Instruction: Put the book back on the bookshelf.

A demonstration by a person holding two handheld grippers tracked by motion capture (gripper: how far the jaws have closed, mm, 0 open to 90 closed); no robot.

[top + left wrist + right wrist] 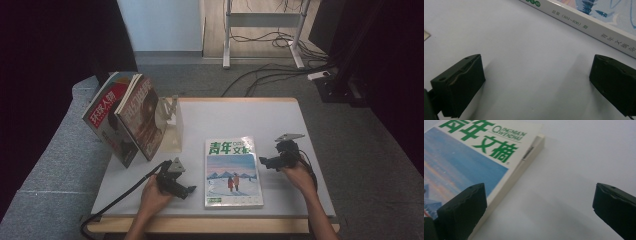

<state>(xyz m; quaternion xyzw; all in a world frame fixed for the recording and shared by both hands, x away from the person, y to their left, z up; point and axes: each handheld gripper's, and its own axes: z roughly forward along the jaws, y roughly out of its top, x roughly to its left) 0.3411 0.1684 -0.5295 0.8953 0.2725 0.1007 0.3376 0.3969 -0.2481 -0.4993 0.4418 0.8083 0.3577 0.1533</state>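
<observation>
The magazine (233,172) lies flat near the tabletop's (280,120) front edge, cover up, its long axis running from front to back, spine on the left. The left gripper (187,190) sits just off that spine, jaws apart and empty; the right gripper (266,161) faces the opposite long edge from slightly farther off, jaws apart and empty too. Both gripper views cut the magazine off, and the right one is blurred. Two other magazines (125,116) lean in a stand (172,125) at the back left corner.
</observation>
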